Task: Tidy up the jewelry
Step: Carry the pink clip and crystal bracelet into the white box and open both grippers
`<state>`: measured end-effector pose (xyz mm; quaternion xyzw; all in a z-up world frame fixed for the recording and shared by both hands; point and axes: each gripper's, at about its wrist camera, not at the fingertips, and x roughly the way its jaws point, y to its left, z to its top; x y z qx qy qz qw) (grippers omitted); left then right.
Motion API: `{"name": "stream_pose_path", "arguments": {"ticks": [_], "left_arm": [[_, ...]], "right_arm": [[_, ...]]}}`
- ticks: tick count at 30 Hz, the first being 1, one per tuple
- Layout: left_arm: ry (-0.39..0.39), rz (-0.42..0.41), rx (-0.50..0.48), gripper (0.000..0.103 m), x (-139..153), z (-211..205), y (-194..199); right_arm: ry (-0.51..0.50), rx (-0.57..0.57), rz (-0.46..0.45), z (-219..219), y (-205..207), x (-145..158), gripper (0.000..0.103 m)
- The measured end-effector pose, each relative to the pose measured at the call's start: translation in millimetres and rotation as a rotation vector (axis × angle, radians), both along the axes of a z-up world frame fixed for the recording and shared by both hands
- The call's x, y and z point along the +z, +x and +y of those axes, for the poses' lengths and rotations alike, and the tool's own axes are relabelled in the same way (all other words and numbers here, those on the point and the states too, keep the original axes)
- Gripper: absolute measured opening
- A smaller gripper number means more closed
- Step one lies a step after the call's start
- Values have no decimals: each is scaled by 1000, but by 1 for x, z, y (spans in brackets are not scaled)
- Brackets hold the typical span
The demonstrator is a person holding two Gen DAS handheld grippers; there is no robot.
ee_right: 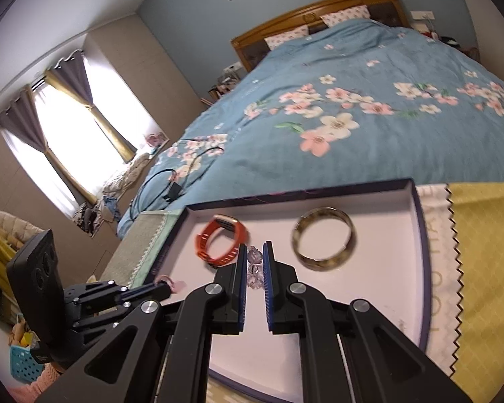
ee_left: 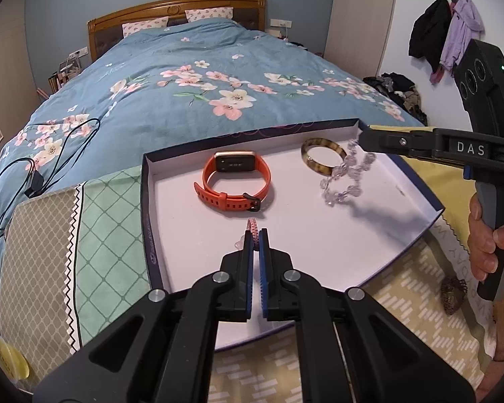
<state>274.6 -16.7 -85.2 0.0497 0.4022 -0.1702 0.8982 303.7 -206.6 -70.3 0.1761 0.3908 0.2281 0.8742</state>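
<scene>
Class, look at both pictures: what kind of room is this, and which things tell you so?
Most likely a bedroom in a home. A large bed with a flowered quilt and wooden headboard fills the room, pillows lie against it, and coats hang on wall hooks.

In the shallow white box lid point(ee_left: 319, 235), an orange smartwatch point(ee_left: 236, 181) lies buckled beside a flat amber bangle point(ee_left: 323, 154), while a clear bead bracelet point(ee_left: 344, 176) dangles above and a pink braided band point(ee_left: 253, 231) stands edge-on.
</scene>
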Motion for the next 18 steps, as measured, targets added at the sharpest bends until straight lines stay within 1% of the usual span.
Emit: {"name": "stream_pose_path", "arguments": {"ticks": [8,18], "left_arm": [[25,21,8,4,-11,-2,10],[52,35,17,4,-18,-7,23]], "right_arm": [[-21,-37,53,-18,3,-15,9],[-42,-68,89,-28,6,-27,10]]}}
